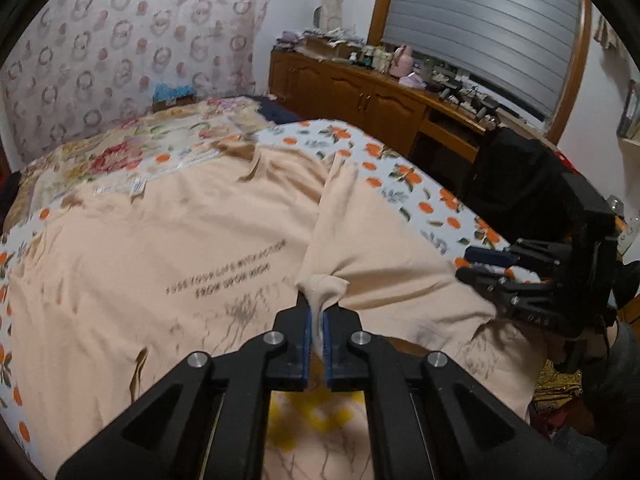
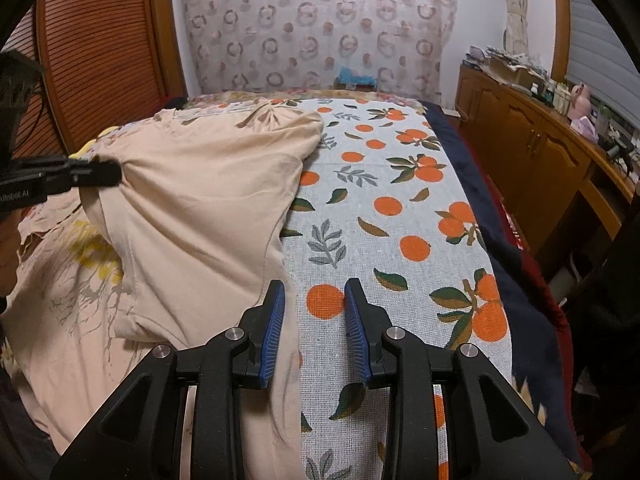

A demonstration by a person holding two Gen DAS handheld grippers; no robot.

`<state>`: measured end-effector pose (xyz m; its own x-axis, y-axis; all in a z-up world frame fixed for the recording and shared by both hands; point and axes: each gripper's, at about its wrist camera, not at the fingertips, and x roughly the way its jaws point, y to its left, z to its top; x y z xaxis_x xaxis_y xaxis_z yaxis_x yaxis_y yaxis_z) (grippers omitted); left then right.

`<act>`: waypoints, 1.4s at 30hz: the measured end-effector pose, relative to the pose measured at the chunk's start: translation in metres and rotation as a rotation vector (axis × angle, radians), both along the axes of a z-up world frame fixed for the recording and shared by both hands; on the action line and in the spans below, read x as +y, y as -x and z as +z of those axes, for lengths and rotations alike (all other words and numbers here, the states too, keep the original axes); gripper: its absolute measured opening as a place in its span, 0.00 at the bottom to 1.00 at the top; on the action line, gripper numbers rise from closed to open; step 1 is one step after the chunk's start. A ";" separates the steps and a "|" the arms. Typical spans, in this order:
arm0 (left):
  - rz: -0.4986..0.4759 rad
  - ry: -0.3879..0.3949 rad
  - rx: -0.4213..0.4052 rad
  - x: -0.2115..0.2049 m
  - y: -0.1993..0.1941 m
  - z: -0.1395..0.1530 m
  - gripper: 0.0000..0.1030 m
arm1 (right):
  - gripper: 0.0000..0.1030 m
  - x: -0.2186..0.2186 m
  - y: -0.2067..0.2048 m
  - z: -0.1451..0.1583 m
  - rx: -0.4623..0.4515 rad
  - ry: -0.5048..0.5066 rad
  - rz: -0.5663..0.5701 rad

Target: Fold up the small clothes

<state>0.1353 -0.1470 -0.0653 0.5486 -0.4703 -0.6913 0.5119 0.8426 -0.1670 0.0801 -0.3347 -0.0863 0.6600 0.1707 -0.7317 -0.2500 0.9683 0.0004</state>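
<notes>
T-shirt is light, floppy cotton, so your left gripper clamped on that bunched fold works, while your right gripper hangs parted near the bed's front edge — grab the hem.

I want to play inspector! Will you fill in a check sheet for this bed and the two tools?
Surface: bed cloth with orange fruit print, under the shirt.
Job's things: peach T-shirt, partly folded, a pinch of it lifted.
Clutter: nothing seen on the bed cloth.
Grippers: left tool shut on the shirt; right tool open, empty, above the shirt's edge.
Cables: nothing seen.
Surroundings: wooden sideboard crowded with small items; patterned curtain.
</notes>
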 end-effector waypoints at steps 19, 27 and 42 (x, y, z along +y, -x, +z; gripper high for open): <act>0.174 -0.057 -0.063 0.094 -0.011 0.018 0.56 | 0.51 0.007 -0.017 0.012 0.020 0.024 0.058; 0.318 -0.103 -0.014 0.168 -0.037 0.001 0.56 | 0.59 0.028 -0.069 0.029 0.009 0.031 0.152; 0.470 -0.129 0.096 0.236 -0.084 -0.048 0.56 | 0.59 0.029 -0.159 0.001 0.087 0.044 0.129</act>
